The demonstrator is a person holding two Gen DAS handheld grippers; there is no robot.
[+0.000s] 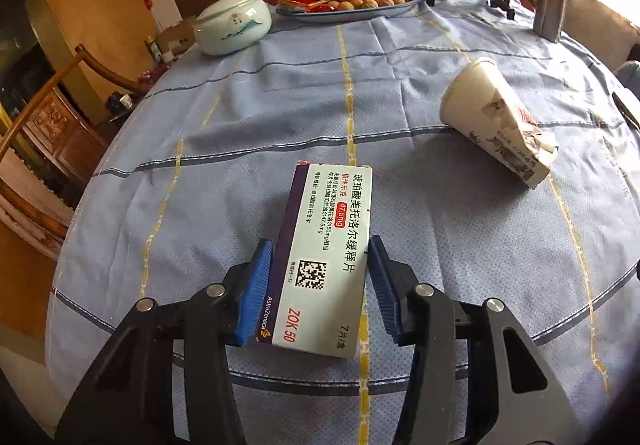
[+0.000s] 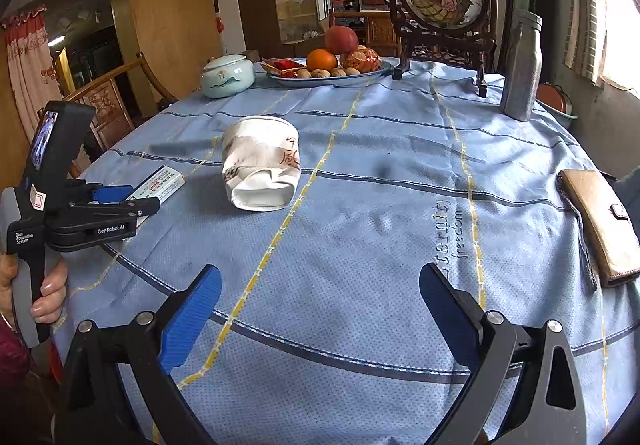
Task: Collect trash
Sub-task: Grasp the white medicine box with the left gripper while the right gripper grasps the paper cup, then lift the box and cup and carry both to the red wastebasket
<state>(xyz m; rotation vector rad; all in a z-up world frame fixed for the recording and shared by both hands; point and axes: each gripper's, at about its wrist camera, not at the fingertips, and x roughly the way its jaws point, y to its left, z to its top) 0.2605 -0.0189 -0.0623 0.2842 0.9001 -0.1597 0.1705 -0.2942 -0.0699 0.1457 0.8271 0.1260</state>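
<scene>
A white and purple medicine box point(image 1: 326, 249) sits between the blue pads of my left gripper point(image 1: 320, 269), which is shut on it just above the blue tablecloth point(image 1: 248, 133). In the right wrist view the box point(image 2: 160, 183) and the left gripper point(image 2: 120, 197) show at the left table edge. A crushed paper cup point(image 1: 496, 121) lies on its side to the box's right; it also shows in the right wrist view point(image 2: 262, 161). My right gripper point(image 2: 320, 285) is open and empty above the near part of the table.
A fruit plate point(image 2: 372, 71), a lidded ceramic jar point(image 2: 226, 77), a framed ornament on a stand point(image 2: 442, 5) and a grey bottle point(image 2: 520, 69) stand at the far side. A tan wallet point(image 2: 604, 225) lies at the right edge. Wooden chairs point(image 2: 108, 93) stand on the left.
</scene>
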